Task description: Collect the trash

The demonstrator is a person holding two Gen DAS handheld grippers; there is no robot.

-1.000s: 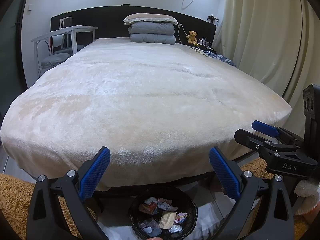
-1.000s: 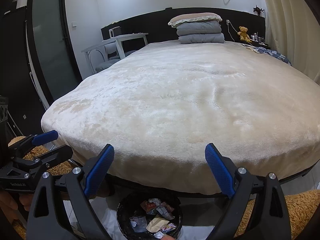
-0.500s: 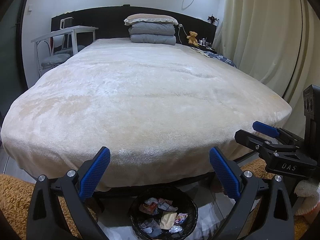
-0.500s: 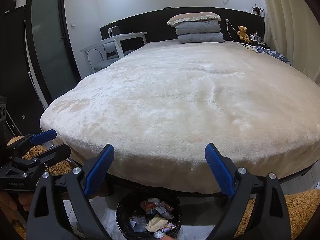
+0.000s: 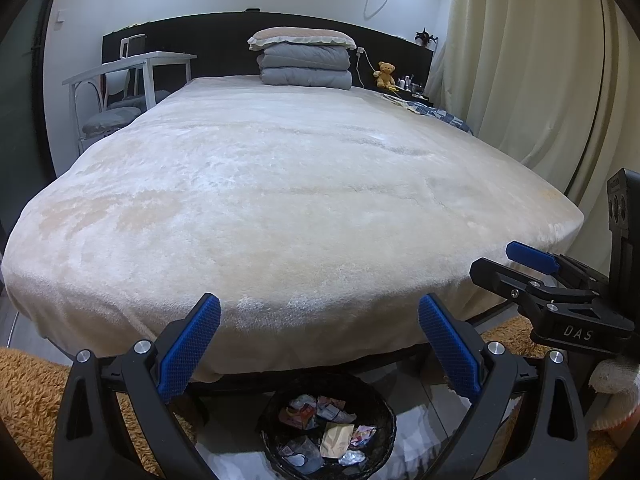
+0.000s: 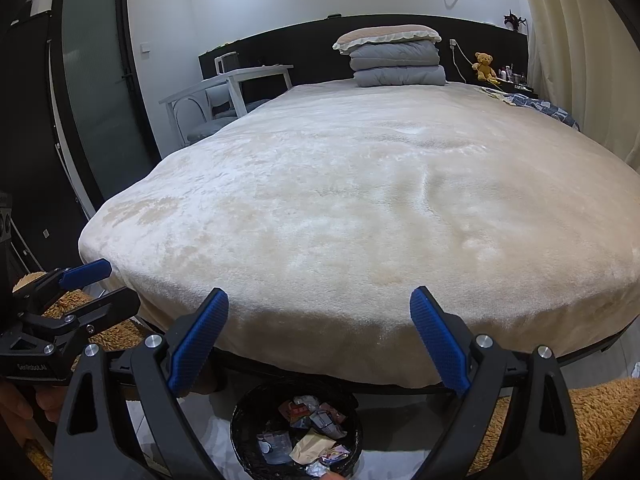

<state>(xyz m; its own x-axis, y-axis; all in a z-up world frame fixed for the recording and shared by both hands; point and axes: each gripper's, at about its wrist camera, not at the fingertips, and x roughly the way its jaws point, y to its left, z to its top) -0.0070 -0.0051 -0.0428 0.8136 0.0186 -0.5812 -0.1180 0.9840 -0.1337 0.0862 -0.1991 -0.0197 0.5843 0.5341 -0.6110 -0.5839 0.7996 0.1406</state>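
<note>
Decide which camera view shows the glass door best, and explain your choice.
The right wrist view: the tall dark-framed glass door stands in full at the left, beside the white table. The left wrist view shows only a dark strip at its left edge, too little to tell.

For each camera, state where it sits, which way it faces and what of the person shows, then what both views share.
Left wrist: rides the left gripper, aimed forward and down over the bed from its foot; own open blue fingers frame the bin; the right gripper enters at right.
Right wrist: rides the right gripper, facing likewise; open, empty fingers; the left gripper and a hand show at left.
Shared: bed, trash-filled bin, folded bedding, teddy bear.
</note>
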